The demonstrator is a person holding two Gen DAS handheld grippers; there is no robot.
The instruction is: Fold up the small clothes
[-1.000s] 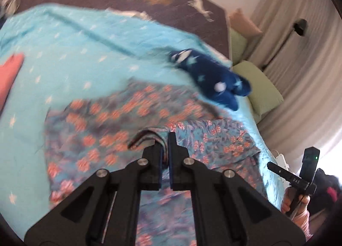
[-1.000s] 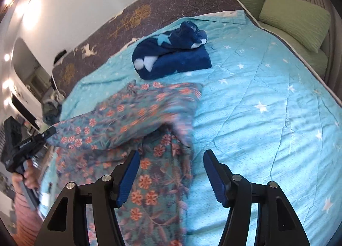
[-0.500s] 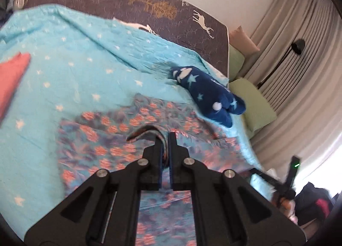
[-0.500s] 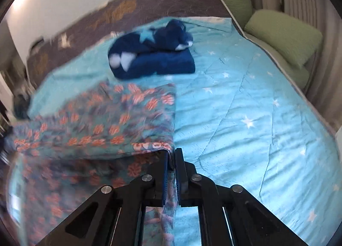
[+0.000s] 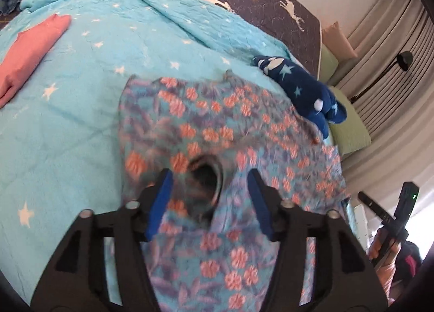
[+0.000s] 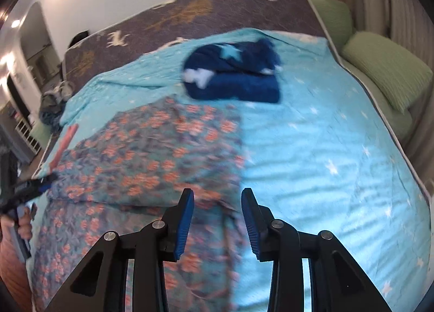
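Observation:
A floral garment (image 5: pixel 217 122) lies on the turquoise quilt (image 5: pixel 81 122), its upper half doubled over the lower part. My left gripper (image 5: pixel 210 192) hovers just over it with its jaws opening. A raised loop of the cloth (image 5: pixel 206 176) stands between the blue pads (image 5: pixel 160 198), which do not press on it. In the right wrist view the garment (image 6: pixel 162 154) is blurred. My right gripper (image 6: pixel 217 217) is over its right edge, jaws opening, and the cloth lies loose below the pads.
A folded navy star-print piece (image 6: pixel 236 76) lies beyond the floral garment. A pink folded piece (image 5: pixel 29 46) rests at the far left. Green pillows (image 6: pixel 388 68) line the right side. A hand holds the other gripper (image 5: pixel 393 211) past the bed's edge.
Half a second ago both grippers were shut on the floral cloth. Both have since opened and let it go. The folded-over layer has settled onto the bed.

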